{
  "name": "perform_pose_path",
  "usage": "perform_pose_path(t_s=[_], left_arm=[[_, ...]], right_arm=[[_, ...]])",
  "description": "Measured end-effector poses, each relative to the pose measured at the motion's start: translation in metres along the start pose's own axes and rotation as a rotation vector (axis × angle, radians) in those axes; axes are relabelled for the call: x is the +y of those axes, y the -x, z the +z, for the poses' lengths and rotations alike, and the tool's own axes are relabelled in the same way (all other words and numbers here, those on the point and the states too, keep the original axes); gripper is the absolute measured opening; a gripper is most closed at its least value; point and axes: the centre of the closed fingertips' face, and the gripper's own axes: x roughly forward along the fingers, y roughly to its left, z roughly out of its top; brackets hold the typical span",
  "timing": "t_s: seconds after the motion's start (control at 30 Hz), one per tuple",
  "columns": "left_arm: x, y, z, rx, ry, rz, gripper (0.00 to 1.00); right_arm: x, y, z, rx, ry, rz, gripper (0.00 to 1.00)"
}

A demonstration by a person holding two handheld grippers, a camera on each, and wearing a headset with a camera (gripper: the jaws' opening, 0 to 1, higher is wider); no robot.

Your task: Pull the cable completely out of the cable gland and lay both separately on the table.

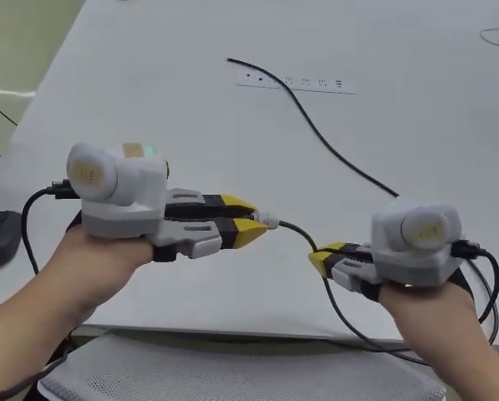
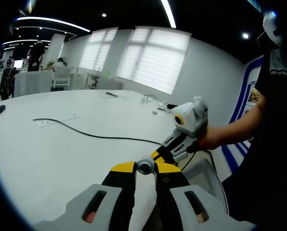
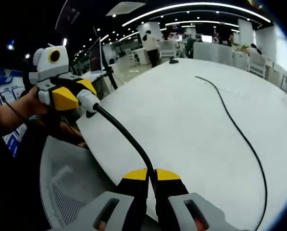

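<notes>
Left tongs (image 1: 256,220): clamped tight on the gland (image 1: 268,221), which pokes out just past the yellow tips, held in the air over the near edge of the tabletop (image 1: 190,134).
Gland: pale and round-ended, and yes, the cable (image 3: 125,131) is still in it, a black line coming straight out of its end toward the other tongs.
Right tongs (image 1: 319,257): closed down on the cable, a short way along from the gland. The two sets of tips face each other, near but not touching.
Cable between them: a short sagging curve, off the tabletop.
Cable past the right tongs: it drops below the tabletop edge, and from there I can't tell where it goes.
Cable on the tabletop: a long stretch lies flat, running from near the right tongs up and away to its free end, just beside a white strip (image 1: 295,82).
Mouse (image 1: 0,238): dark, at the far left, well apart from the action.
Chair (image 1: 232,372): grey mesh, below the near edge.
</notes>
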Motion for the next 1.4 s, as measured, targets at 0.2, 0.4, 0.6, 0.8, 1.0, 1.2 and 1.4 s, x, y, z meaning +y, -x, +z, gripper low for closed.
perform_pose_path(t_s=[0.2, 0.4, 0.6, 0.8, 1.0, 1.2, 1.4], left_arm=[[0.000, 0.000, -0.002, 0.004, 0.002, 0.001, 0.15], [0.000, -0.001, -0.001, 0.002, 0.002, 0.001, 0.15], [0.001, -0.002, 0.000, 0.006, 0.002, 0.001, 0.15], [0.004, -0.002, 0.002, 0.006, 0.007, -0.003, 0.15], [0.006, -0.001, 0.004, 0.004, 0.009, -0.009, 0.15], [0.008, 0.000, 0.002, 0.011, 0.013, -0.010, 0.15], [0.007, 0.001, 0.001, 0.012, 0.012, -0.013, 0.15]], right_arm=[[0.000, 0.000, -0.002, -0.002, -0.024, 0.002, 0.00], [0.000, 0.000, -0.002, -0.009, -0.004, 0.007, 0.00], [-0.001, 0.003, -0.001, -0.021, 0.036, 0.011, 0.01], [0.001, 0.001, 0.000, -0.015, 0.105, 0.021, 0.02], [0.003, 0.000, 0.006, -0.012, 0.155, 0.014, 0.09], [0.017, 0.007, 0.033, -0.044, 0.283, 0.034, 0.19], [0.048, 0.015, 0.064, -0.088, 0.397, 0.091, 0.22]])
